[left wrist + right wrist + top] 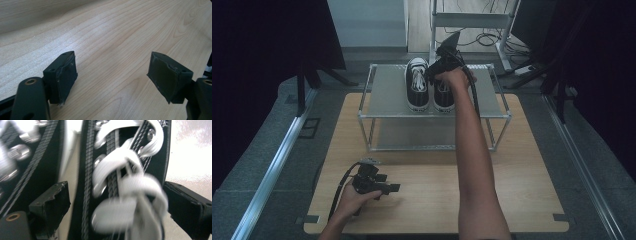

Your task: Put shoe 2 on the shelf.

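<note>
Shoes: two black lace-up sneakers side by side on the top shelf of the metal rack [382, 90]; left shoe [417, 84], right shoe [443, 95].
Right gripper [443, 60]: over the right shoe, jaws spread on either side of its laced upper, not seen pressing in; blurred.
Left gripper [382, 186]: jaws spread apart, nothing between them, low over the wooden table [437, 200].
Step (judged): either gripping or letting go of the right shoe; keep jaws square across the upper, clear of the loose laces [125, 195].
Count: 2 shoes, 1 rack, 2 shelves, 2 grippers.
</note>
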